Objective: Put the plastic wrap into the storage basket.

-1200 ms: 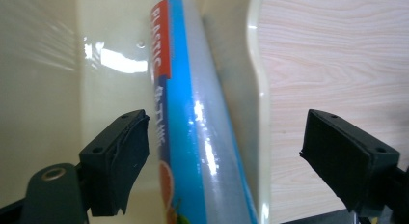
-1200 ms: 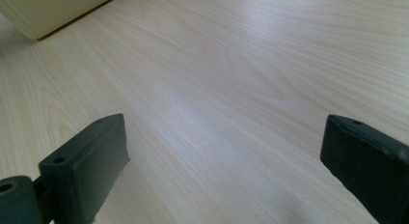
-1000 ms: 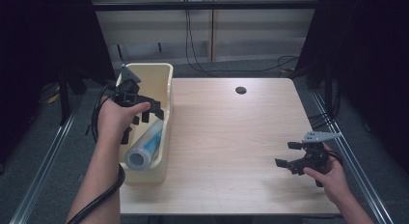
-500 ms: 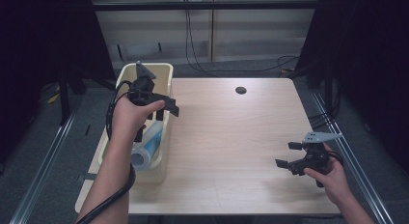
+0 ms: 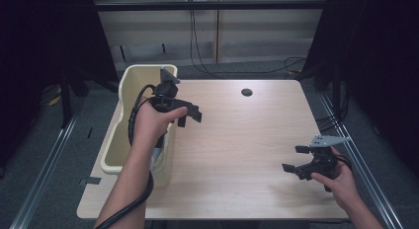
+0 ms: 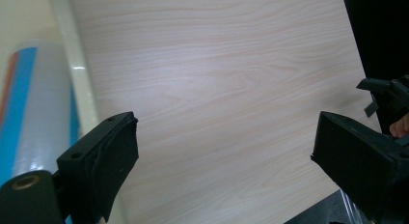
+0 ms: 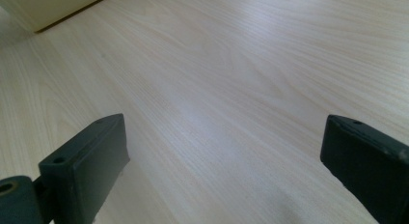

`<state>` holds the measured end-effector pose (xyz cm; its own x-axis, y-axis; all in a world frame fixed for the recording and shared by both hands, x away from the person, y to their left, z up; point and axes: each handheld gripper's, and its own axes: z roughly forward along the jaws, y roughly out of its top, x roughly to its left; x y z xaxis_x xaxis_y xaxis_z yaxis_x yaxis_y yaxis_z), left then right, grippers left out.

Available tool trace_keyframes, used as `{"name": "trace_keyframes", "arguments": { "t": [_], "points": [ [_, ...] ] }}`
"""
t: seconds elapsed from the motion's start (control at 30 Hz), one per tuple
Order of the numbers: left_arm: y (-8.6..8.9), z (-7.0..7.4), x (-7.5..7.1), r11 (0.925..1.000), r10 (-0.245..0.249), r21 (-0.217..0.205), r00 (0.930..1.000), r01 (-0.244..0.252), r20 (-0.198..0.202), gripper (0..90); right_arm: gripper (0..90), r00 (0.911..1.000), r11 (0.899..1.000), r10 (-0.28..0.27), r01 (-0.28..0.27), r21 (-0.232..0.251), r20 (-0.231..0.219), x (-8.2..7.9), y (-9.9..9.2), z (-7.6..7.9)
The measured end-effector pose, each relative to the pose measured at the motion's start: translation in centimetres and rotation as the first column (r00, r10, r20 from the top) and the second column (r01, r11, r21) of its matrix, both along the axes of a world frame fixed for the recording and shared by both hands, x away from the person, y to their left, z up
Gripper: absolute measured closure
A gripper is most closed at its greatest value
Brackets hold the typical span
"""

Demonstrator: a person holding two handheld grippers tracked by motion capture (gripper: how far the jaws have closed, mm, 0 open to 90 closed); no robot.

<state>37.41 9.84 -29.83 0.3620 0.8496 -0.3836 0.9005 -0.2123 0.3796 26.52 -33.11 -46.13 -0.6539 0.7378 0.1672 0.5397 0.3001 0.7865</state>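
Pale wood table [image 5: 247, 155] runs bare from the near edge, where the right gripper [image 5: 302, 161] rests at the near right, jaws spread and empty. Farther left, the left gripper [image 5: 190, 115] has lifted out of the cream bin [image 5: 114, 149] over the past second and now hangs over the tabletop, jaws wide and empty (so whatever it carried was probably released). Inside the bin lies a blue-striped roll [image 6: 34, 108].
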Motion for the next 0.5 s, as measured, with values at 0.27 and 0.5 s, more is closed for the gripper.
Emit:
{"name": "trace_keyframes", "arguments": {
  "t": [0.27, 0.5],
  "points": [
    [-1.9, -1.4, -0.3, 0.9989, -0.046, -0.003, 0.9988, 0.046, 0.018, 8.2, 2.4, 0.9999, 1.0, 0.011, -0.011, -0.016, 0.003, 0.0, 0.1, -0.2],
    [-3.6, -3.2, -0.9, 0.9971, -0.073, 0.023, 0.9971, 0.073, 0.022, 8.2, 2.1, 0.9999, 1.0, 0.012, -0.012, -0.025, -0.001, -0.1, 0.1, -0.4]
  ]
}}
